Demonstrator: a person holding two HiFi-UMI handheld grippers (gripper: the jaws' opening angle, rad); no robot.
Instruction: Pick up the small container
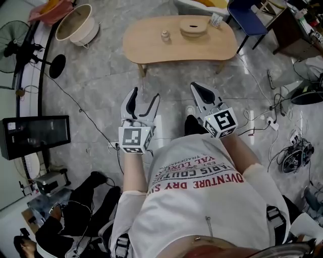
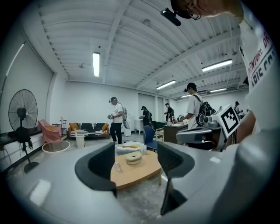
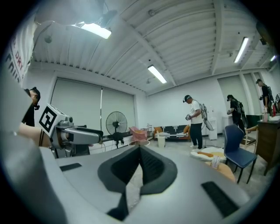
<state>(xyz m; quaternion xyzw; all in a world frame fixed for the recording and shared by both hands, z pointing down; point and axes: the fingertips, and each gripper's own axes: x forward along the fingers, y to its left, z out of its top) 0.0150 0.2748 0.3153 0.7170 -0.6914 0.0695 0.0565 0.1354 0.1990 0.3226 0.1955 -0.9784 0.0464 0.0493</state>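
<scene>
The small container (image 1: 165, 36), a little pale jar, stands on a low oval wooden table (image 1: 151, 48) well ahead of me. Both grippers are held over the floor, short of the table. My left gripper (image 1: 143, 99) is open with nothing between its fingers. In the left gripper view the jar (image 2: 117, 166) and the table (image 2: 131, 175) show through the gap of the left gripper (image 2: 136, 164). My right gripper (image 1: 199, 90) is shut and empty. In the right gripper view, the right gripper (image 3: 140, 151) has its pads meeting at the tips.
A round wooden dish (image 1: 194, 26) and a small card (image 1: 216, 20) share the table. A blue chair (image 1: 246, 15) stands behind it. At left are a fan (image 1: 19, 49), a round basket (image 1: 76, 22) and a monitor (image 1: 35, 135). Cables (image 1: 282, 141) lie at right. People stand far off (image 2: 116, 118).
</scene>
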